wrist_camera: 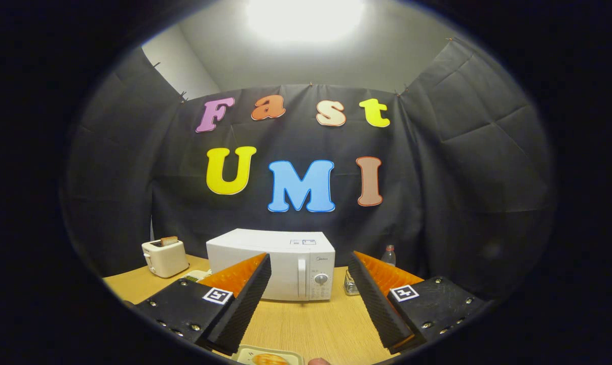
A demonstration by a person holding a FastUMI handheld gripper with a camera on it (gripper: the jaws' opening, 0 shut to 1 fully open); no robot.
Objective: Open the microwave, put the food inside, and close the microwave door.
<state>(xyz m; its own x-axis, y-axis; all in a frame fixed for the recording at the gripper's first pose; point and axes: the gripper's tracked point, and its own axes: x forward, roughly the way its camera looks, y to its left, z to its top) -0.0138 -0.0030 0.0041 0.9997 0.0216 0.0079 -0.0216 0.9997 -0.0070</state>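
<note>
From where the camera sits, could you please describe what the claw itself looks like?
The claw has two wedge-shaped fingers with finely ribbed inner faces, tapering toward the microwave. Each sits on a flat dark plate with small metal screws and a square black-and-white marker tag. The fingers stand apart.

Gripper view rides just behind the 2 fingers (310,274), which stand wide apart with nothing between them, looking forward and nearly level over the bench (306,319). It faces the microwave (280,263) head-on, beyond the fingers, some way off, against the booth's back wall. Toaster (165,257) sits off to the left, bottle (388,255) to the right. Ceiling light (303,17) glares overhead.
</note>
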